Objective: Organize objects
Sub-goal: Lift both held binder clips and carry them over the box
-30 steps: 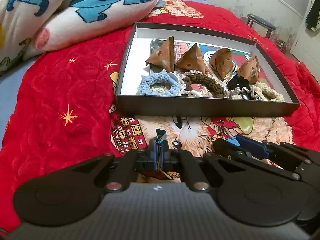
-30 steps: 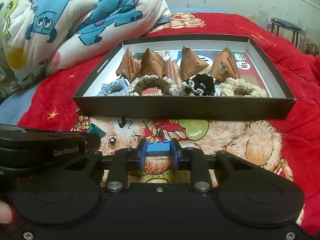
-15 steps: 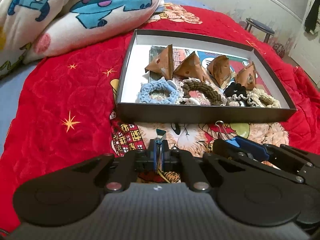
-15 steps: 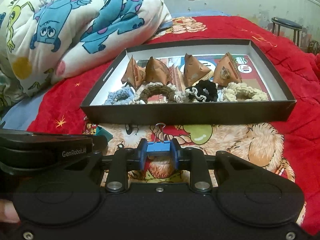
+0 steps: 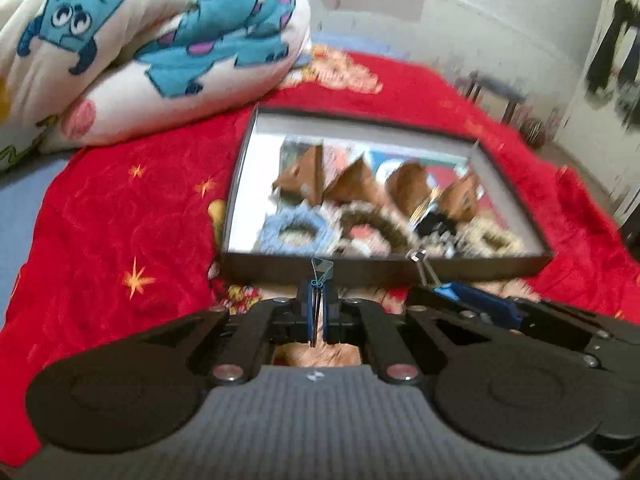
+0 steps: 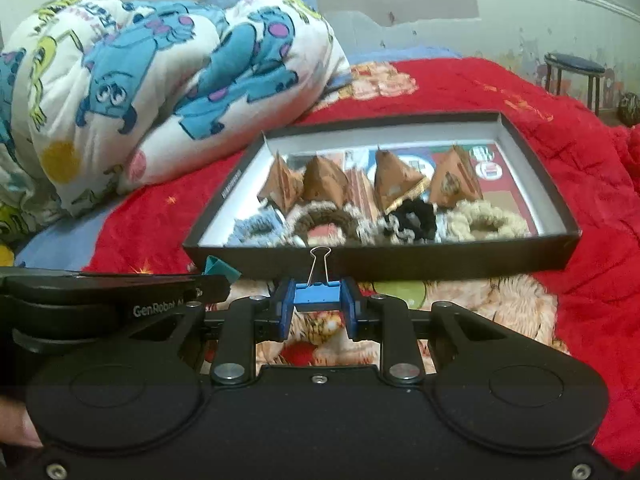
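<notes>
Blue binder clip (image 6: 318,295) pinched in right tongs (image 6: 318,312) — left tongs (image 5: 316,312) clamp a teal clip (image 5: 322,270), near the box (image 6: 400,266).

Scuffed wall (image 6: 440,32), dark stool (image 6: 575,67)

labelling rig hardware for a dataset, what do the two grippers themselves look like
Both grippers, left gripper and right gripper, are matte black linkage frames with silver pivot screws, round side discs and blue jaws. The left has a ribbed grey top; white "GenRobot" lettering marks its side.

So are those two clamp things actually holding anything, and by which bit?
Yes. The right hand-held gripper pinches a blue metal binder clip by its body; the left hand-held gripper pinches a small teal clip edge-on, its wire loop poking forward.
</notes>
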`<state>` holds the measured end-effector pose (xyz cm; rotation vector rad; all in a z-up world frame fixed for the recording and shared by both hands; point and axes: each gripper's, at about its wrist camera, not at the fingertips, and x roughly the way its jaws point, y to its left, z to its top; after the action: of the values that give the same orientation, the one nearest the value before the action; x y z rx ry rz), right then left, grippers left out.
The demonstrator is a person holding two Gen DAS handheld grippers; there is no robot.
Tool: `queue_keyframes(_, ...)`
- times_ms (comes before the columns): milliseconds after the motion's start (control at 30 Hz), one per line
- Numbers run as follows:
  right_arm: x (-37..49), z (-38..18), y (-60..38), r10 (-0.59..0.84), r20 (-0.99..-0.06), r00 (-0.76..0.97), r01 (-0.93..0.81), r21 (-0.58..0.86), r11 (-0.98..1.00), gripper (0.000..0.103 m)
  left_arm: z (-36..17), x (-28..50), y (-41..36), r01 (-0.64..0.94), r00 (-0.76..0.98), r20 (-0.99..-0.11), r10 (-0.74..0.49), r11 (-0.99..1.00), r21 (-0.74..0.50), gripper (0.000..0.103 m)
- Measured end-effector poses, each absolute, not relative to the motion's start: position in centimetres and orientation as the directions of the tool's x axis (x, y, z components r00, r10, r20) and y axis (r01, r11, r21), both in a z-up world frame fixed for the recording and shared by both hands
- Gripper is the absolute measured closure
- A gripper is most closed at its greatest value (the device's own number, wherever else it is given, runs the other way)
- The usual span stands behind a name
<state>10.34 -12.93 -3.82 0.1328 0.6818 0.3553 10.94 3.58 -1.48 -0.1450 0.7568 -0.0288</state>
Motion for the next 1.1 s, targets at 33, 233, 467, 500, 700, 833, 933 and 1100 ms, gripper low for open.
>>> queue_keyframes(33,10.3,-3.5,-13.1,0.369,-0.583,0.723,-0.279,0.242,0.929,0.079,-1.1,10.8,3.7,-0.026,0.742,-0.665,-0.085,0.988,-0.155,0.097)
queue_keyframes(233,11.1,-0.7,-15.0,0.421,-0.512,0.749,-0.304,0.299,0.904,0.079,0.4,11.1,4.6,-0.021,0.804,-0.585,-0.109,0.977,-0.21,0.097)
queue_keyframes(467,14.8,2.4,-17.6,0.462,-0.439,0.77,-0.362,0.296,0.884,0.079,2.9,14.3,4.3,0.05,0.854,-0.506,-0.125,0.986,-0.16,0.097)
queue_keyframes(500,15.6,2.4,-18.2,0.465,-0.435,0.771,-0.351,0.32,0.88,0.079,3.2,15.0,4.1,0.061,0.858,-0.497,-0.127,0.987,-0.147,0.097)
queue_keyframes(700,21.8,0.9,-21.3,0.471,-0.481,0.74,-0.29,0.404,0.868,0.079,2.8,21.0,2.3,0.085,0.847,-0.513,-0.139,0.988,-0.127,0.097)
queue_keyframes(833,26.3,-0.3,-21.7,0.472,-0.539,0.698,-0.283,0.398,0.873,0.079,0.9,24.3,1.1,0.08,0.824,-0.55,-0.137,0.989,-0.127,0.097)
queue_keyframes(933,28.4,-1.9,-21.7,0.454,-0.577,0.679,-0.268,0.381,0.885,0.079,-0.9,26.4,0.6,0.076,0.8,-0.581,-0.148,0.986,-0.145,0.097)
queue_keyframes(1100,29.9,-4.6,-22.4,0.434,-0.618,0.656,-0.224,0.39,0.893,0.079,-3.0,28.1,-0.1,0.072,0.779,-0.611,-0.144,0.987,-0.14,0.097)
